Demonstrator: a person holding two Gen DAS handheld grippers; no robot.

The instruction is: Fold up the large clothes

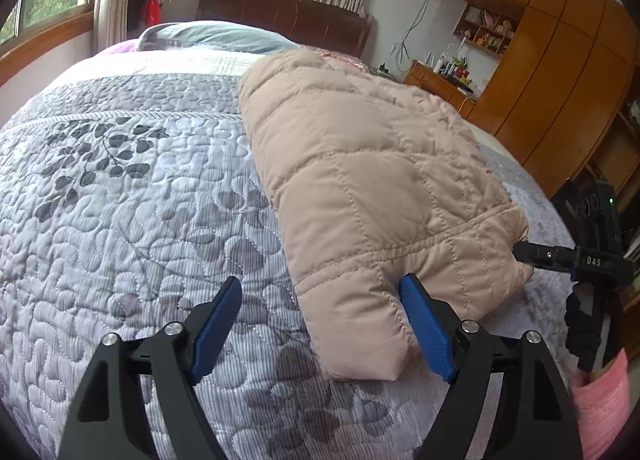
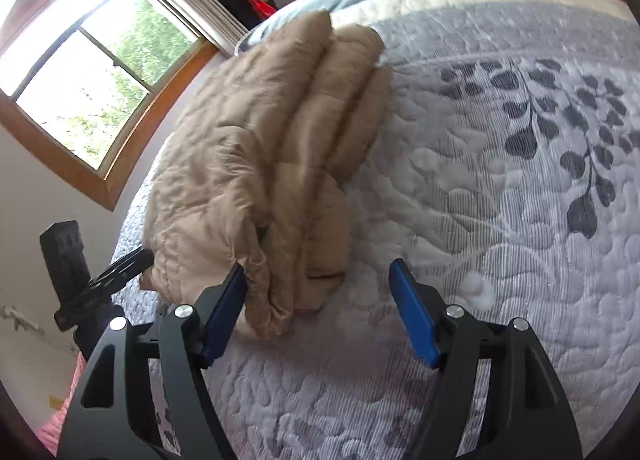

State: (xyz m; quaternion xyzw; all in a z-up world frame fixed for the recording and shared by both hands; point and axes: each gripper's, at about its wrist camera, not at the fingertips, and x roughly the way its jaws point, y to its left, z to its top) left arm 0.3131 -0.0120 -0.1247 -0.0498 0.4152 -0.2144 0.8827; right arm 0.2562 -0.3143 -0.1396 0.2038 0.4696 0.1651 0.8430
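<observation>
A folded beige quilted jacket [image 1: 380,188] lies lengthwise on a bed covered by a lavender-grey quilted bedspread [image 1: 132,228] printed with dark leaf sprigs. In the left wrist view, a wood-framed window [image 1: 48,0] stands at far left above the bed. The left tool [image 1: 326,324] hovers over the bedspread at the near end of the jacket with its jaws spread wide: its left blue pad sits over bare bedspread, and its right blue pad [image 1: 426,328] lies against the jacket's near hem. Nothing is gripped. Further right, the tip of the right tool [image 1: 532,254] reaches in at the jacket's near right corner, and a wooden wardrobe [image 1: 560,72] fills the wall beyond.

In the right wrist view, the window [image 2: 92,72] again sits at left and the other tool's tip [image 2: 136,260] pokes in beside the jacket [image 2: 256,164]. The right tool [image 2: 320,308] is also open wide, its left pad [image 2: 226,312] touching the jacket's bunched near edge, its right pad over bare bedspread [image 2: 500,240]. It holds nothing.
</observation>
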